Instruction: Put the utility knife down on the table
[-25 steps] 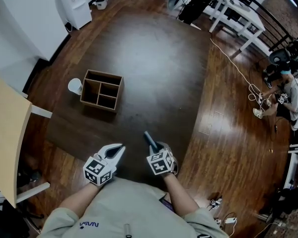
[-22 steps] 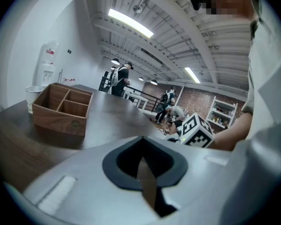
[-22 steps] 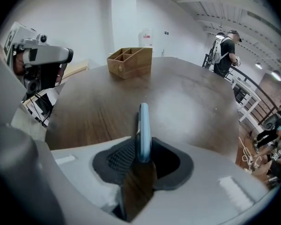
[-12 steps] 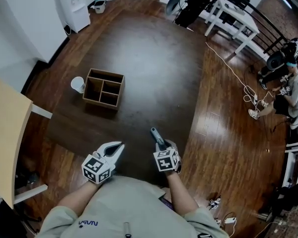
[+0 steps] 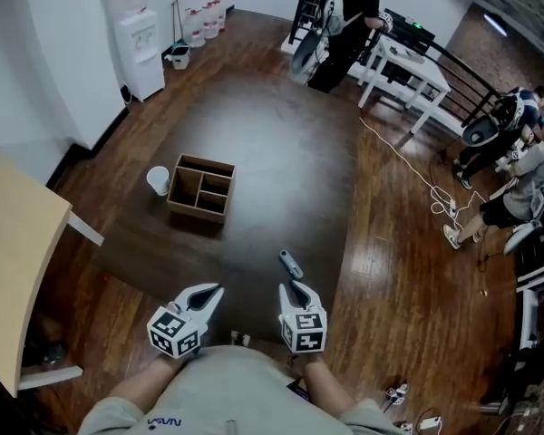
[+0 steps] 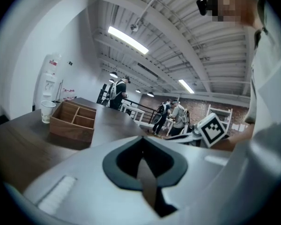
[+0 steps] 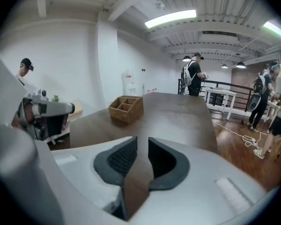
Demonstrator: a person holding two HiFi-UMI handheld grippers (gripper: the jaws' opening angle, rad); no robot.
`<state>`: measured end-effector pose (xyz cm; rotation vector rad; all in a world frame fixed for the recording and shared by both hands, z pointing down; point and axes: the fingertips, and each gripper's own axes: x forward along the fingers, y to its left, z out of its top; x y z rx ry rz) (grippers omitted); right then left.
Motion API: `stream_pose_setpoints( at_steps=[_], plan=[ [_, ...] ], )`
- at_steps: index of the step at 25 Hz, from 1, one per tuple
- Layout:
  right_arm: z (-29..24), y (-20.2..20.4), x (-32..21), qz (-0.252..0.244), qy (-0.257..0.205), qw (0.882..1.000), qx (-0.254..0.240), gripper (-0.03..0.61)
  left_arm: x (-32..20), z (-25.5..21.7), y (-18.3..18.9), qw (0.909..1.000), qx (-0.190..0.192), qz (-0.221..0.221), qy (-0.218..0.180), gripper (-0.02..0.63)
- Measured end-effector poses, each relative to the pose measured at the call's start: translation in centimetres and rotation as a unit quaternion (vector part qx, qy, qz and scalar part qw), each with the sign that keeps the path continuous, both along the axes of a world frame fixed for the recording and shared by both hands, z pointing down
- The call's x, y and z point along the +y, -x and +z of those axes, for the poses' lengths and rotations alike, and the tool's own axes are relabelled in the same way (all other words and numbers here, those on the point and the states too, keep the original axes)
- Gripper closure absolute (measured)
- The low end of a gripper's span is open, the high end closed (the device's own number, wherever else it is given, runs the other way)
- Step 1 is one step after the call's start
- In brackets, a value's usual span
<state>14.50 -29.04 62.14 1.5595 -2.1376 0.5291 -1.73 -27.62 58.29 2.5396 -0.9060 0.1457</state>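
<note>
The grey utility knife (image 5: pixel 290 264) lies flat on the dark table (image 5: pixel 281 143), near its front edge. My right gripper (image 5: pixel 295 290) hovers just behind the knife and clear of it. Its jaws are closing with a gap between them and nothing in it (image 7: pixel 143 146). The knife does not show in the right gripper view. My left gripper (image 5: pixel 212 293) hangs to the left of the knife, fingertips together and empty (image 6: pixel 141 146).
A wooden compartment box (image 5: pixel 202 188) and a paper cup (image 5: pixel 158 179) stand at the table's left. A light wooden table (image 5: pixel 18 261) is at the far left. People stand and sit by white tables (image 5: pixel 408 57) at the back right. Cables lie on the floor.
The knife has left my right gripper and now lies on the table. The right gripper has pulled back toward me. The left gripper shifted slightly.
</note>
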Motion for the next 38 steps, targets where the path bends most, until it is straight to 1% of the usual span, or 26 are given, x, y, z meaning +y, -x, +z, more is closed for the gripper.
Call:
stream_pose_setpoints(
  at_steps=[1,2,6,11,15,18,20,24,27,29,32,35,38],
  plan=[
    [-0.8,1.2,0.8,0.0,-0.015,1.0,-0.013,0.52,0.6,-0.3,0.5,1.0,0.002,0.001,-0.006,0.612],
    [-1.5,2.5,1.6,-0.004,-0.028,0.999,-0.023,0.575,1.4,-0.6,1.1,0.9999,0.004,0.001,-0.012,0.612],
    [-3.5,7.0,5.7,-0.02,-0.061,0.997,-0.038,0.577,5.3,-1.6,4.2,0.9995,0.015,-0.007,-0.028,0.612],
    [-5.8,11.4,11.8,-0.029,-0.085,0.995,-0.048,0.577,12.2,-2.4,7.9,0.9989,0.028,-0.011,-0.037,0.612],
    [-6.7,13.9,17.6,-0.021,-0.09,0.994,-0.061,0.577,17.8,-2.6,9.8,0.9988,0.037,0.0,-0.033,0.612],
    [-6.7,14.9,21.2,-0.026,-0.083,0.995,-0.054,0.577,21.1,-3.2,10.2,0.9984,0.04,0.008,-0.038,0.612],
    [-7.5,15.0,23.1,-0.029,-0.087,0.995,-0.046,0.577,23.0,-4.1,10.2,0.9979,0.042,0.014,-0.047,0.612],
    [-9.3,14.2,25.4,-0.019,-0.112,0.992,-0.056,0.577,25.4,-4.9,9.6,0.9967,0.047,0.023,-0.063,0.612],
    [-9.7,12.2,27.5,0.002,-0.121,0.99,-0.074,0.577,27.0,-5.1,7.7,0.9952,0.054,0.038,-0.073,0.612],
    [-10.3,11.2,29.5,0.005,-0.127,0.988,-0.083,0.577,28.6,-5.8,6.4,0.9944,0.053,0.045,-0.079,0.612],
    [-11.0,10.4,32.8,-0.006,-0.14,0.986,-0.091,0.577,31.7,-6.7,4.5,0.9941,0.05,0.053,-0.081,0.612],
    [-10.9,9.5,36.3,-0.021,-0.143,0.985,-0.096,0.577,35.1,-6.5,2.2,0.9948,0.048,0.056,-0.071,0.612],
    [-10.6,9.0,39.5,-0.038,-0.143,0.984,-0.099,0.577,38.6,-6.4,0.5,0.9952,0.033,0.058,-0.071,0.612]
  ],
)
